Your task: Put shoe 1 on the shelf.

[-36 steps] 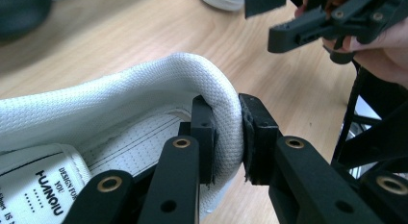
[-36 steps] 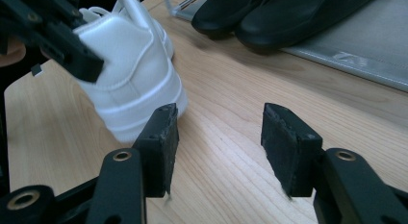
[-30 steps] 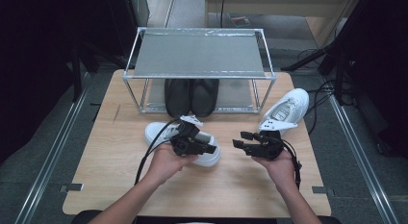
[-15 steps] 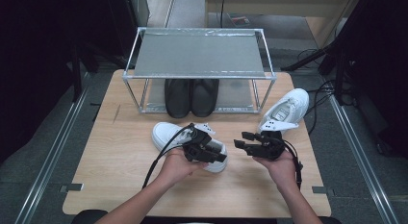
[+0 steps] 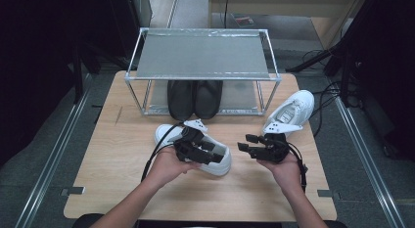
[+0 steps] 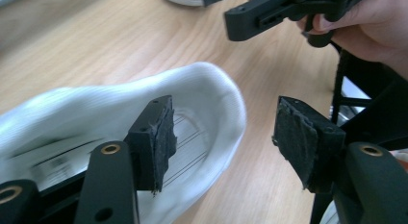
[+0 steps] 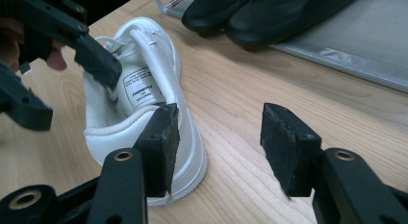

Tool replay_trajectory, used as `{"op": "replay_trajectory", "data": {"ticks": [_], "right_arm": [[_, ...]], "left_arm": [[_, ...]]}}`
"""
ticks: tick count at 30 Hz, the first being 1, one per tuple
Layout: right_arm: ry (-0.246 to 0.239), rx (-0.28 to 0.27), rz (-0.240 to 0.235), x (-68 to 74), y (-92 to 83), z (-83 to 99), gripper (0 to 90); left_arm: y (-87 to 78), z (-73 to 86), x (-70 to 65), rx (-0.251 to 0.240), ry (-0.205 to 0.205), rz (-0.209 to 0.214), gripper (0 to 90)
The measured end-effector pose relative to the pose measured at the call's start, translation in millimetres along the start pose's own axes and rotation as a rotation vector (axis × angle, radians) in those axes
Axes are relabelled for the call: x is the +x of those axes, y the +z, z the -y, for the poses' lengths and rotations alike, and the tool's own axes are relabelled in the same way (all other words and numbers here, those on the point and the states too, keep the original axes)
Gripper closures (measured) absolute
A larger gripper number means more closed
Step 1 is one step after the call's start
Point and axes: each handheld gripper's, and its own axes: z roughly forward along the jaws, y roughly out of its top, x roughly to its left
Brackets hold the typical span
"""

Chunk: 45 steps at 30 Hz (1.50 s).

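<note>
White shoe (image 5: 195, 149) lay on its sole on the table (image 5: 107, 189), near the middle, just in front of the rack (image 5: 203, 54). Its heel pointed right and toward the near edge. The left gripper (image 5: 215, 158) was over the heel opening, and its jaws had just been opening. In the left gripper view they stood wide, with one pad (image 6: 161, 142) inside the shoe's collar and the heel rim between the pads, neither one pressing on it. The right gripper (image 5: 246, 142) hung just right of the heel, apart from the shoe, its jaws wide with nothing between them. In the right gripper view its left pad (image 7: 166, 147) sat in front of the heel without clear contact. A second white shoe (image 5: 291, 113) lay at the far right of the table, near the rack's right leg. Black shoes (image 5: 195, 98) sat side by side on the rack's lower shelf.
</note>
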Motion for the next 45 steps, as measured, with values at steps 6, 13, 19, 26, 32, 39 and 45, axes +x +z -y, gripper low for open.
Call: {"op": "replay_trajectory", "data": {"ticks": [6,13,19,26,32,39,45], "right_arm": [[0.004,0.002,-0.004,0.9,1.6,-0.3,49.2],[-0.013,0.013,-0.006,2.4,5.1,-1.4,49.7],[-0.029,0.022,0.003,3.6,9.3,-3.9,51.4],[-0.029,0.023,-0.006,4.4,15.0,-8.2,53.4],[-0.053,0.034,-0.015,6.9,20.0,-11.6,59.0],[-0.062,0.029,-0.031,8.2,25.7,-15.7,66.8],[-0.054,0.049,-0.046,6.6,33.4,-17.6,79.6]], "left_arm": [[-22.7,5.6,5.9,-0.033,-0.003,-0.016,37.9],[-45.7,16.4,16.5,-0.060,-0.024,-0.063,37.0],[-59.7,27.1,26.5,-0.071,-0.034,-0.108,36.7],[-72.5,41.9,36.7,-0.100,-0.072,-0.140,36.7],[-80.0,55.8,41.6,-0.113,-0.081,-0.174,37.0],[-84.4,68.9,47.8,-0.129,-0.125,-0.166,57.0],[-85.3,78.4,58.2,-0.129,-0.154,-0.141,89.4]]}}
